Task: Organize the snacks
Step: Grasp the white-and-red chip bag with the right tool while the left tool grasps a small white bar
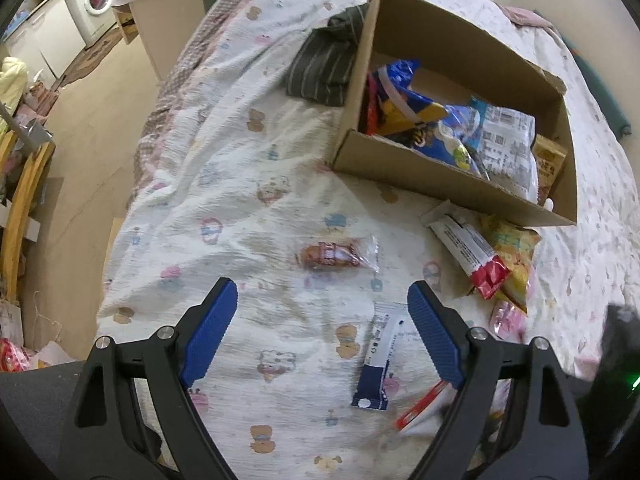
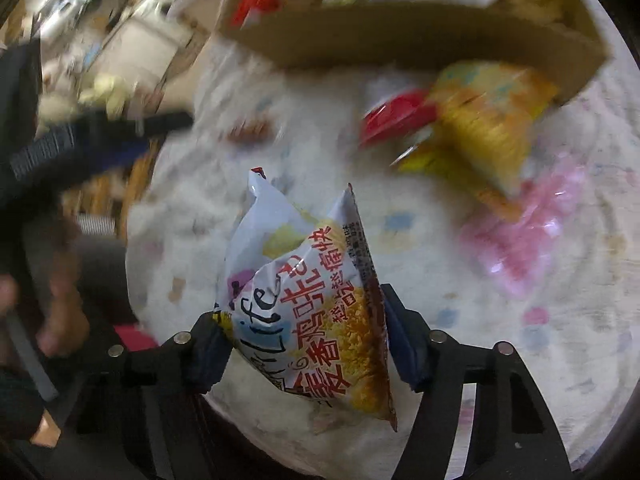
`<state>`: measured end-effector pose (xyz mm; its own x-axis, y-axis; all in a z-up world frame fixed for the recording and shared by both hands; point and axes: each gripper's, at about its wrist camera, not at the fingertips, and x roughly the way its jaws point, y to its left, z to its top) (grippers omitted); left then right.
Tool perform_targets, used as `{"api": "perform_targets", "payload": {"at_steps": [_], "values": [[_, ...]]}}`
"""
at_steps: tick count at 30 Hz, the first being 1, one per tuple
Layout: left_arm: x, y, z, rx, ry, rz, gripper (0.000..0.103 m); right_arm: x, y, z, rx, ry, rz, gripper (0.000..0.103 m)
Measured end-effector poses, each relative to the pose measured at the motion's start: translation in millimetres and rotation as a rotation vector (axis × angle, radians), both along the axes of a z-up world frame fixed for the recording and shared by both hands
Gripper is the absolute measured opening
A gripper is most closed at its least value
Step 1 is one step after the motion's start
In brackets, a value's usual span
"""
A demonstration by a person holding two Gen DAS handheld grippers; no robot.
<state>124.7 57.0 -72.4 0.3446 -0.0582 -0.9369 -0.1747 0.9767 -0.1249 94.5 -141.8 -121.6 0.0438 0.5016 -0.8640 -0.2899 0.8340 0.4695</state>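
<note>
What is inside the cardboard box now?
In the box lie a blue bag, a white packet and a brown packet. The near wall and these packs cover anything beneath.

White bedsheet (image 1: 248, 184) (pastel cartoon bears), brown cardboard box (image 1: 420, 160), dark grey striped cloth (image 1: 320, 68), blue gripper pads (image 1: 210, 332)

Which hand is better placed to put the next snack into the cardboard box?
The right. The right gripper already has a snack bag between its pads, and the cardboard box lies straight ahead of it. The left gripper hangs open and empty over the bedsheet.
</note>
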Motion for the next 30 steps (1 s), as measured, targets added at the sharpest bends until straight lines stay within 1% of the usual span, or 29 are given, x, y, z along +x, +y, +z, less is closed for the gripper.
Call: {"api": "perform_targets", "payload": {"at_steps": [3, 4, 6, 7, 10, 13, 15, 18, 19, 20, 21, 22, 24, 25, 28, 30], "values": [[0, -10, -7, 0.012, 0.021, -0.033, 0.085, 10, -26, 8, 0.029, -0.019, -0.104, 0.069], [0, -14, -11, 0.014, 0.034, -0.049, 0.085, 11, -33, 11, 0.028, -0.033, -0.126, 0.068], [1, -24, -21, 0.015, 0.068, -0.081, 0.084, 11, -42, 19, -0.004, -0.088, -0.151, 0.068], [1, -31, -27, 0.017, 0.090, -0.103, 0.083, 12, -47, 23, -0.005, -0.105, -0.161, 0.068], [0, -43, -39, 0.029, 0.120, -0.133, 0.073, 13, -67, 32, 0.019, -0.129, -0.203, 0.068], [1, -53, -49, 0.024, 0.146, -0.152, 0.071, 11, -79, 34, 0.039, -0.139, -0.233, 0.068], [1, -60, -56, 0.032, 0.163, -0.172, 0.067, 11, -86, 36, 0.046, -0.139, -0.249, 0.068], [2, -70, -68, 0.043, 0.202, -0.199, 0.056, 7, -85, 34, 0.052, -0.128, -0.263, 0.068], [2, -71, -72, 0.045, 0.219, -0.204, 0.049, 5, -91, 36, 0.052, -0.129, -0.266, 0.068], [3, -71, -75, 0.047, 0.227, -0.203, 0.043, 5, -91, 36, 0.051, -0.132, -0.265, 0.068], [4, -71, -78, 0.051, 0.234, -0.200, 0.042, 4, -91, 37, 0.054, -0.134, -0.264, 0.068], [4, -70, -78, 0.050, 0.234, -0.197, 0.037, 4, -91, 37, 0.056, -0.136, -0.265, 0.068], [4, -69, -78, 0.040, 0.234, -0.198, 0.025, 4, -91, 38, 0.058, -0.140, -0.268, 0.068], [5, -69, -78, 0.040, 0.233, -0.204, 0.015, 5, -89, 37, 0.059, -0.139, -0.270, 0.068], [3, -70, -71, 0.040, 0.214, -0.217, 0.013, 5, -89, 37, 0.058, -0.140, -0.270, 0.068], [2, -66, -60, 0.024, 0.188, -0.220, 0.013, 4, -88, 38, 0.057, -0.144, -0.268, 0.068]]}}
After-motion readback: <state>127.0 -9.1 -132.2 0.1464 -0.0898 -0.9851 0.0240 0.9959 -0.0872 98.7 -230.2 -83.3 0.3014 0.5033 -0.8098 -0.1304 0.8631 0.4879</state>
